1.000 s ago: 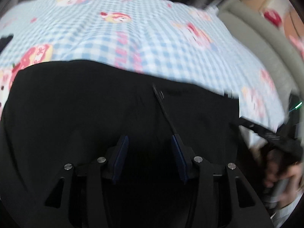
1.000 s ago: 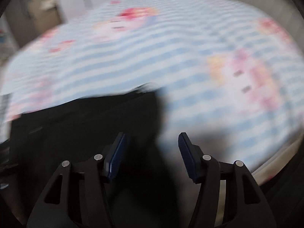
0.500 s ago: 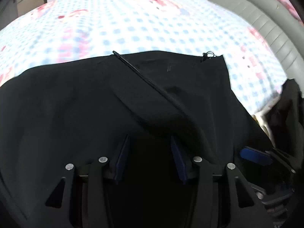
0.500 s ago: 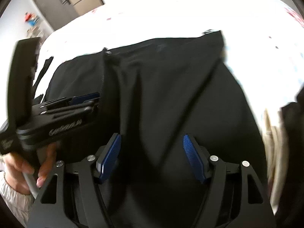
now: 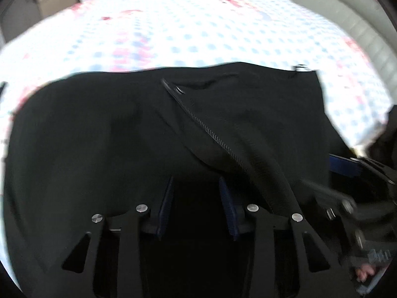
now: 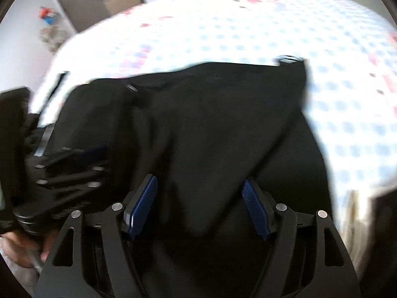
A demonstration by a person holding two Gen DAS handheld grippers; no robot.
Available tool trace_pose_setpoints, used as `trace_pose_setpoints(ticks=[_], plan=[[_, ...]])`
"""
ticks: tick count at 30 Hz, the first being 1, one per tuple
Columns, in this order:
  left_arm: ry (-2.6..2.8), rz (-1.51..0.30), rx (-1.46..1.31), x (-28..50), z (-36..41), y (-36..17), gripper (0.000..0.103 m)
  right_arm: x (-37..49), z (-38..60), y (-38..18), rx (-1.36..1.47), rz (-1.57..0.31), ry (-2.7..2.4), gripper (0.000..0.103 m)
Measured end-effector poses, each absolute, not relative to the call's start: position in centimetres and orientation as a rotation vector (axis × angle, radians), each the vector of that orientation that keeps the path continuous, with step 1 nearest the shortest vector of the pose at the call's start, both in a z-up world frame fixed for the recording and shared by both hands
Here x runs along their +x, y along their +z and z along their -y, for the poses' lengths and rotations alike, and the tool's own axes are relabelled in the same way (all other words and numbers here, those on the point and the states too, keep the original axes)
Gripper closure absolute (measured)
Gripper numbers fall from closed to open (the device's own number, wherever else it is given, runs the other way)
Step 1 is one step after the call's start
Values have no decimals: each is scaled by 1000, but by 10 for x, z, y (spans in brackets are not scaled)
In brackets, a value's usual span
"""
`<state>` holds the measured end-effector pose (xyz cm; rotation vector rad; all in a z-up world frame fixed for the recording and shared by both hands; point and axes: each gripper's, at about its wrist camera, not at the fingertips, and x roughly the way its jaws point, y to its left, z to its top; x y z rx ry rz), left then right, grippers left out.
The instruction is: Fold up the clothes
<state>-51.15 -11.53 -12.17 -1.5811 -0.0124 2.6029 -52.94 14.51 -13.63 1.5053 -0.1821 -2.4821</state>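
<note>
Near to far: my left gripper [image 5: 196, 203] has its fingers half apart, just narrowing, with black cloth between them, though I cannot tell if they pinch. My right gripper [image 6: 198, 206] has just been widening and grips nothing (fabric only bunches between). The black garment [image 5: 99, 134] lies on the bed [image 5: 198, 29] directly ahead of both, its zipper [image 5: 211, 134] slanting away toward the far hem.

The black garment [image 5: 124, 136] runs off the lower edge in both wrist views, its hem unseen. Behind it the bedsheet [image 5: 198, 29] print is smeared by blur. Whether the left tongs [image 5: 196, 206] pinch cloth cannot be told.
</note>
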Motion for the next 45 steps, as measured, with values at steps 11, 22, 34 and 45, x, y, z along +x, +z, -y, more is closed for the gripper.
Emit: trace_pose_setpoints(ticks=[11, 22, 34, 45], plan=[[2472, -165, -1630, -529, 93, -137, 16, -542, -173, -161, 1671, -3, -2743, 52], [2561, 74, -1608, -504, 174, -105, 91, -540, -189, -146, 1580, 185, -2724, 49], [2578, 284, -1322, -468, 182, -27, 71, -553, -109, -163, 1598, 215, -2357, 36], [2501, 354, -1395, -380, 147, -47, 58, -381, -188, -50, 1378, 444, -2541, 30]])
